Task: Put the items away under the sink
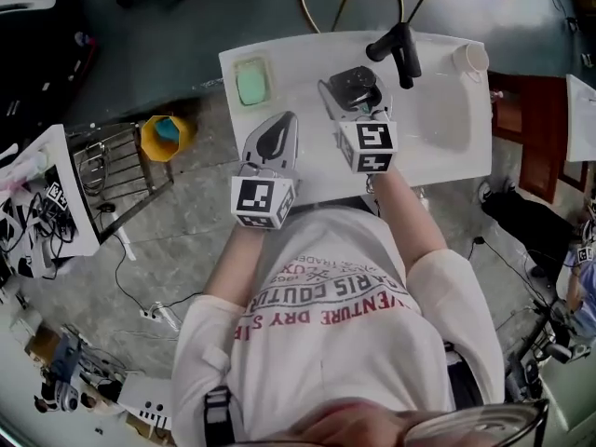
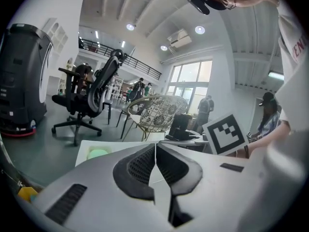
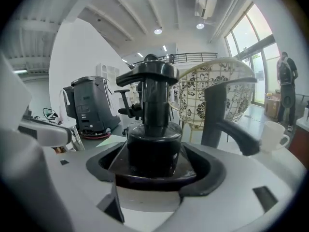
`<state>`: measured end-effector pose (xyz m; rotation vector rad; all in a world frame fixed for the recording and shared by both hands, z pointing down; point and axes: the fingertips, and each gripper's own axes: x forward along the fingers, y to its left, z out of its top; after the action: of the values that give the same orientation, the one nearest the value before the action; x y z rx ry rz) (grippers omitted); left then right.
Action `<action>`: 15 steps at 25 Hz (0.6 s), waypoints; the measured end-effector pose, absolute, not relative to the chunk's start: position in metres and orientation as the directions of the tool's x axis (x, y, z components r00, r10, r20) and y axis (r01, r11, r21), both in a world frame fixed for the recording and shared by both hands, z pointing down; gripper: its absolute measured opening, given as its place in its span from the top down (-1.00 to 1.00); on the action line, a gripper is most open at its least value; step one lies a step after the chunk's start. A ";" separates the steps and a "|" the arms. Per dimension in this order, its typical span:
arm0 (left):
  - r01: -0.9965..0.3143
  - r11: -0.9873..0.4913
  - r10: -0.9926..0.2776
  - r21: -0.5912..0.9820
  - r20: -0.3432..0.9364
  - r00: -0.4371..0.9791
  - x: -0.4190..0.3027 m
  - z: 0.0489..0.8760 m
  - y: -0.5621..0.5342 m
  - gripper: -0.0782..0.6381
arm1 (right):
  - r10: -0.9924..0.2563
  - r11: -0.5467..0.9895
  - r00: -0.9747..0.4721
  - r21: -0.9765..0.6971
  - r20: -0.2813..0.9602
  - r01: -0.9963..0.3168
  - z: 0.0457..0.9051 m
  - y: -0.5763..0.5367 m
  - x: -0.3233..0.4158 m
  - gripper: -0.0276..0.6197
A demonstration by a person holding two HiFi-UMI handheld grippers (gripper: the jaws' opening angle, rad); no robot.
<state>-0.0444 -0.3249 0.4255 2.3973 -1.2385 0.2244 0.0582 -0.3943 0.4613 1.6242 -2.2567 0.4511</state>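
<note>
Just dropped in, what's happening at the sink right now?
A person stands at the white sink with a gripper in each hand. The right gripper has its jaws shut on a dark pump bottle beside the black faucet. The left gripper is shut and empty, near the green soap.

A squat black plastic pump bottle is upright over the white sink top, clamped between the jaws of the right gripper.

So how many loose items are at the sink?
3: green soap at the far left corner of the sink top, a white cup at the far right corner, and a black pump bottle in the right gripper. Nothing else shows.
</note>
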 end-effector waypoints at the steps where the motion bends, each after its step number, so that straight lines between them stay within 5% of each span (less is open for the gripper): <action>1: -0.795 -0.523 -0.725 0.309 0.330 0.605 -0.043 0.425 -0.321 0.70 | -0.854 0.288 -0.288 -0.068 0.434 -0.955 0.458 -0.384 0.060 -0.26; 15: -0.754 -0.586 -0.684 0.298 0.318 0.657 -0.015 0.410 -0.256 0.70 | -0.867 0.218 -0.244 -0.108 0.436 -0.970 0.444 -0.263 0.097 -0.26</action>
<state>-0.0146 -0.2561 0.4099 2.4683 -1.1290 0.2356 0.0970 -0.2631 0.4443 1.7259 -2.2139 0.5229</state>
